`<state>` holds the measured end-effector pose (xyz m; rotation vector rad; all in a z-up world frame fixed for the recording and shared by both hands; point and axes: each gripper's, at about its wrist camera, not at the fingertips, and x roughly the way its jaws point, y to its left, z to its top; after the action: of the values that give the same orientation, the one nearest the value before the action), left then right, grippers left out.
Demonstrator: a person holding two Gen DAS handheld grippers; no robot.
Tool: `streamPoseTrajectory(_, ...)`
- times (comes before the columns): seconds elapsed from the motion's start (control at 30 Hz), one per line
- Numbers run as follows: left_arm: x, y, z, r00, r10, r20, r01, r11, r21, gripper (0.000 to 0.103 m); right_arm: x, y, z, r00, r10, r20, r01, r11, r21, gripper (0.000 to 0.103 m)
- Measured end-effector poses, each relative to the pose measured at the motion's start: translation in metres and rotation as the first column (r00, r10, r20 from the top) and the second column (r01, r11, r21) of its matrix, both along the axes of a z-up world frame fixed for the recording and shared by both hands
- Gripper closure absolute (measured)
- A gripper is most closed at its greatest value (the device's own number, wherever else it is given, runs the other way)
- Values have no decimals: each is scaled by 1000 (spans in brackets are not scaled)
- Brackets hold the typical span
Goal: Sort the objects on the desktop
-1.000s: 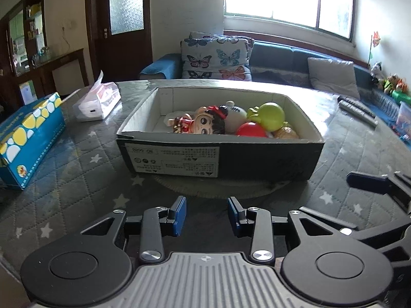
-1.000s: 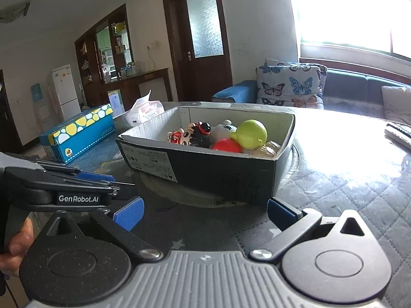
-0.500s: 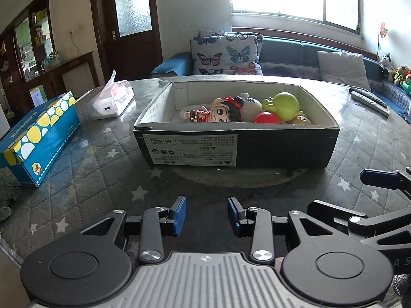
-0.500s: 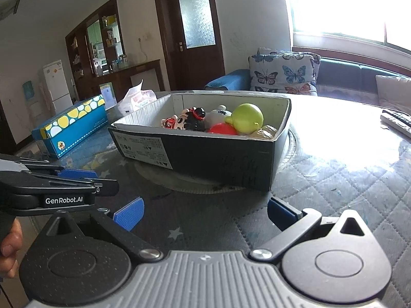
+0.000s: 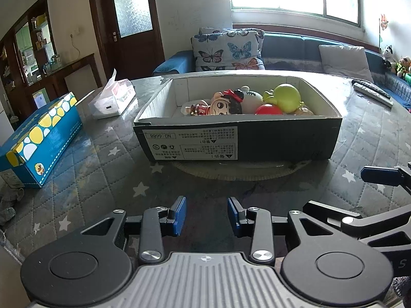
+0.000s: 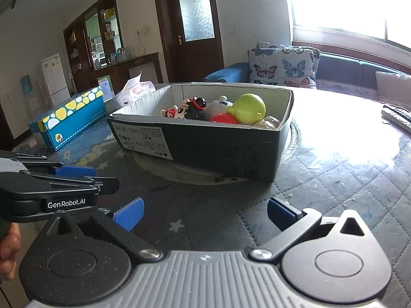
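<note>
A black cardboard box (image 5: 239,138) (image 6: 205,141) stands mid-table on a round mat. It holds a dark-haired doll (image 5: 223,104) (image 6: 191,109), a white toy (image 5: 250,97), a yellow-green toy (image 5: 286,97) (image 6: 249,109) and a red ball (image 5: 268,109) (image 6: 224,118). My left gripper (image 5: 206,213) is empty, its blue pads a small gap apart, back from the box's near side. My right gripper (image 6: 204,211) is open wide and empty, near the front table edge; it also shows in the left wrist view (image 5: 380,177).
A blue box with yellow and white dots (image 5: 41,138) (image 6: 69,118) lies at the left. A tissue pack (image 5: 113,100) (image 6: 136,89) lies behind it. Remote controls (image 5: 372,92) (image 6: 398,115) lie at the far right. A sofa with a butterfly cushion (image 5: 228,51) stands behind the table.
Both grippers have drawn back from the box and risen a little, so the box looks farther off. Neither gripper's jaws have changed.
</note>
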<state>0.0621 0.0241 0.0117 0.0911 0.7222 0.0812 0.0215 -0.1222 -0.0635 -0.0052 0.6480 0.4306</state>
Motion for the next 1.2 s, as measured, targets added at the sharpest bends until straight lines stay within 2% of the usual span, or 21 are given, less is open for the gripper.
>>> streamPoseTrajectory(0.67,3,-2,-5,1000,12,-6,-12,999,35,65,10,5,-7,999,-17,-30,16,1000,-11,0)
streamPoseTrajectory(1.2,13,5,-6,999,29,-20,-28,999,31,65,21,11,-11,998,-21,-55,20,1000,-23,0)
